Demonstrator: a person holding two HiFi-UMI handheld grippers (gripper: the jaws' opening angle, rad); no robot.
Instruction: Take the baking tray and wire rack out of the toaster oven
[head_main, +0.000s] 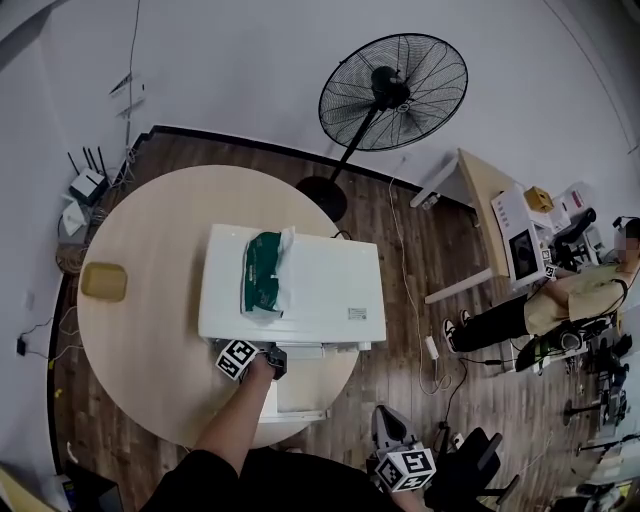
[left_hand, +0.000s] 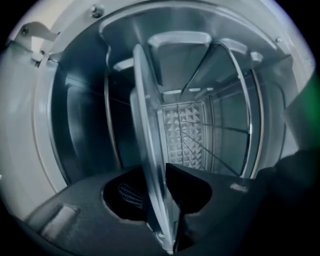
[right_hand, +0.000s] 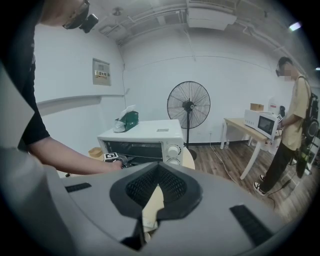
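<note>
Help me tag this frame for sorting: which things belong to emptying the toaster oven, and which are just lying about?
Job in hand: white toaster oven; thin metal baking tray, clamped in the left gripper; wire rack inside.

Lying about: green tissue pack on the oven; yellow square dish on the round wooden table; black standing fan; white microwave.

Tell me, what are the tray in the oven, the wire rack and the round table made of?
The baking tray looks like thin bare metal: silvery, with a shiny edge. The wire rack is thin glinting rods, probably steel. The round table looks like pale wood or a wood-look top, matt and smooth; which of the two, I cannot tell.
</note>
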